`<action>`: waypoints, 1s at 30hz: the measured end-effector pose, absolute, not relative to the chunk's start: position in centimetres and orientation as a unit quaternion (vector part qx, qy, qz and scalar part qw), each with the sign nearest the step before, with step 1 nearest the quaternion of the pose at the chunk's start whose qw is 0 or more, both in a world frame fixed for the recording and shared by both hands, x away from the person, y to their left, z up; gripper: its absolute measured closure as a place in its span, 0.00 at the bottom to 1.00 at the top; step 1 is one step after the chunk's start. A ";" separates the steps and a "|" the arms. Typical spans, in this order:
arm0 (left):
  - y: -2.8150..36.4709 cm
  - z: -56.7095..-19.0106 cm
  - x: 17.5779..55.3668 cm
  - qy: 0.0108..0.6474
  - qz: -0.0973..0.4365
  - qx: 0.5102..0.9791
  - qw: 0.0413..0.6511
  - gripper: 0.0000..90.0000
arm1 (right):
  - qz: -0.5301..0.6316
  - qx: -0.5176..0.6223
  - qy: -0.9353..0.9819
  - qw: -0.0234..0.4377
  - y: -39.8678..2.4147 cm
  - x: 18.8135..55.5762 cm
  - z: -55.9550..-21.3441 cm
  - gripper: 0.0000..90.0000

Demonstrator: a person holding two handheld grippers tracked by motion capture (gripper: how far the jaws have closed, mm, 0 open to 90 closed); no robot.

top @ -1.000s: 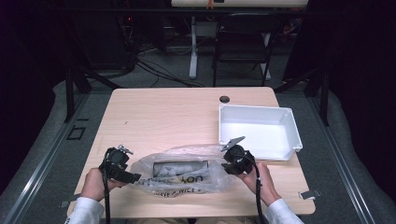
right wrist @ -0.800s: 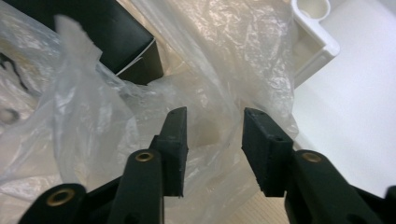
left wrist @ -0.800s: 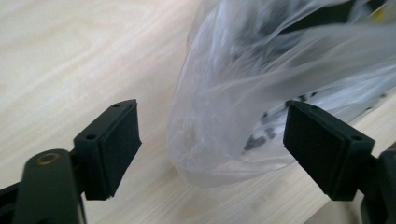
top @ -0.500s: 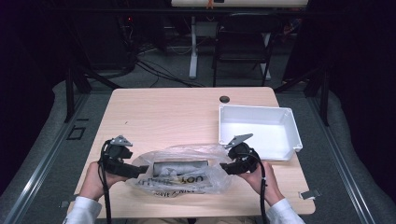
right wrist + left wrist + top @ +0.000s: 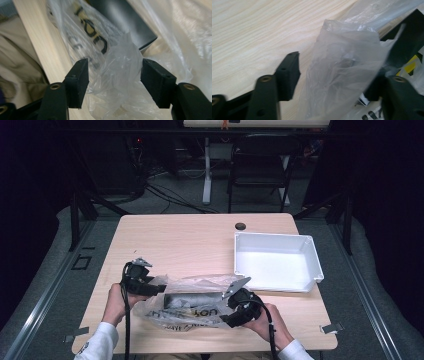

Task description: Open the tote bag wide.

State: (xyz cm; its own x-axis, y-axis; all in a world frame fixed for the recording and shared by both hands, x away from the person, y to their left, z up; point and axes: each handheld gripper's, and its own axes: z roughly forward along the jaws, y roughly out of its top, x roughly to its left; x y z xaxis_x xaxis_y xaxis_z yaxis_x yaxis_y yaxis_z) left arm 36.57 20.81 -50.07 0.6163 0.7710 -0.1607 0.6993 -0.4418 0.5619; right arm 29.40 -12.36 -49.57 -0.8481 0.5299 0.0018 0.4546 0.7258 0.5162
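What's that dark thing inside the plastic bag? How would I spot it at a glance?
Start at the wooden table and go to its near edge, where a crumpled clear plastic bag with dark lettering lies left of the white tray. Inside it, between the left gripper and the right gripper, lies a long dark box, the one flat-sided, opaque shape amid the wrinkled film.

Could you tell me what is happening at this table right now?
A person is working a clear plastic bag with printed lettering at the near edge of a wooden table, a gripper in each hand. The left gripper and the right gripper each straddle a fold of the bag with jaws apart, neither pinching it yet; the left jaws have just been closing. A dark box lies inside the bag. A white tray sits empty to the right.
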 end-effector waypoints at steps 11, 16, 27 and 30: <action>19.9 -52.2 38.2 0.453 0.057 0.843 0.284 0.89 | 0.195 0.260 0.944 0.057 -11.8 30.1 -53.1 0.98; 19.7 -52.9 38.9 0.464 0.083 0.840 0.268 0.96 | 0.180 0.258 0.948 0.052 -11.9 30.1 -53.5 1.00; 19.6 -53.8 41.2 0.486 0.141 0.830 0.235 0.98 | 0.163 0.278 0.945 0.053 -13.2 30.8 -53.8 1.00; 19.8 -54.1 41.9 0.496 0.150 0.824 0.227 0.98 | 0.163 0.284 0.943 0.054 -13.4 31.1 -53.9 1.00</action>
State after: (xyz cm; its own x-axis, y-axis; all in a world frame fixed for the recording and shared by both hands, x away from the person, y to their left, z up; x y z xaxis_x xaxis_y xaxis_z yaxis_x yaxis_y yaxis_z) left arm 41.93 19.80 -54.13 0.4624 0.8864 0.0223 0.7499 -0.4044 0.5235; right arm 31.07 -13.41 -53.90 -0.8325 0.5539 -0.0094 0.5186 0.7852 0.3383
